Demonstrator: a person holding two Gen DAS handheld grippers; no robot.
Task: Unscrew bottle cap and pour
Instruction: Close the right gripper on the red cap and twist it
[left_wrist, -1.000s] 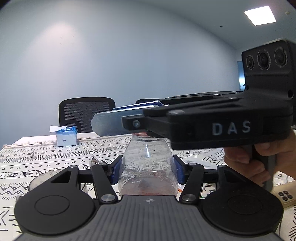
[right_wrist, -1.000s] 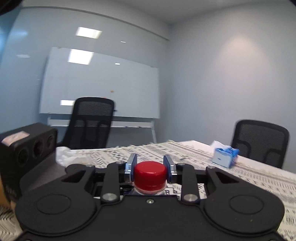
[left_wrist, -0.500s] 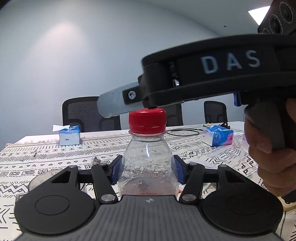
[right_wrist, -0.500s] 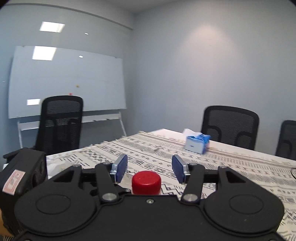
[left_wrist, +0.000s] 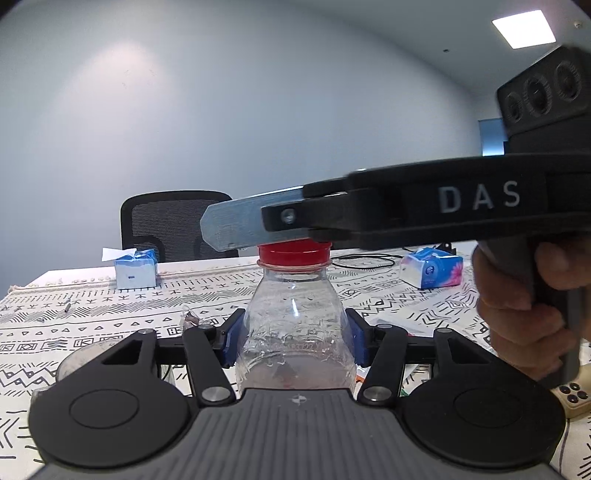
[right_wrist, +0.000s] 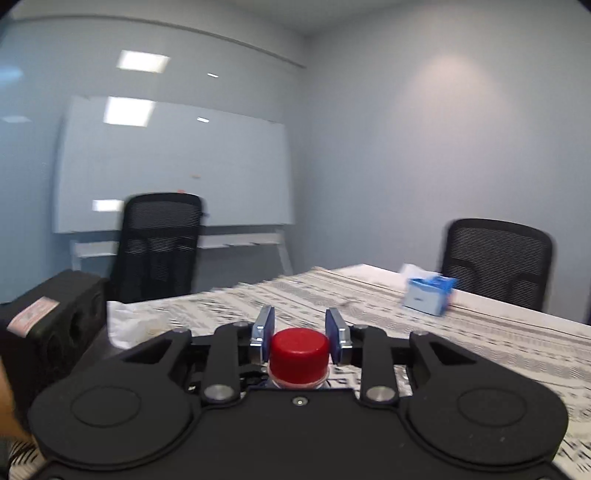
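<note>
A clear plastic bottle (left_wrist: 293, 332) with a red cap (left_wrist: 293, 254) stands upright on the patterned tablecloth. My left gripper (left_wrist: 293, 343) is shut on the bottle's body, blue pads against both sides. My right gripper (right_wrist: 300, 338) reaches in from the right at cap height; its grey finger (left_wrist: 236, 227) crosses the cap's top in the left wrist view. In the right wrist view the red cap (right_wrist: 299, 352) sits between the two blue pads, which stand close on either side, touching or nearly so. A little reddish liquid shows at the bottle's bottom.
A clear cup (left_wrist: 79, 360) stands at the left behind my left gripper. Two blue tissue boxes (left_wrist: 135, 273) (left_wrist: 432, 271) sit on the table. A beige remote (left_wrist: 570, 400) lies at the right. Black office chairs (right_wrist: 496, 258) and a whiteboard (right_wrist: 173, 166) stand around the table.
My right gripper had opened and lifted above the cap half a second ago. It has come back down and its pads have closed in around the cap. The left gripper kept its hold.
</note>
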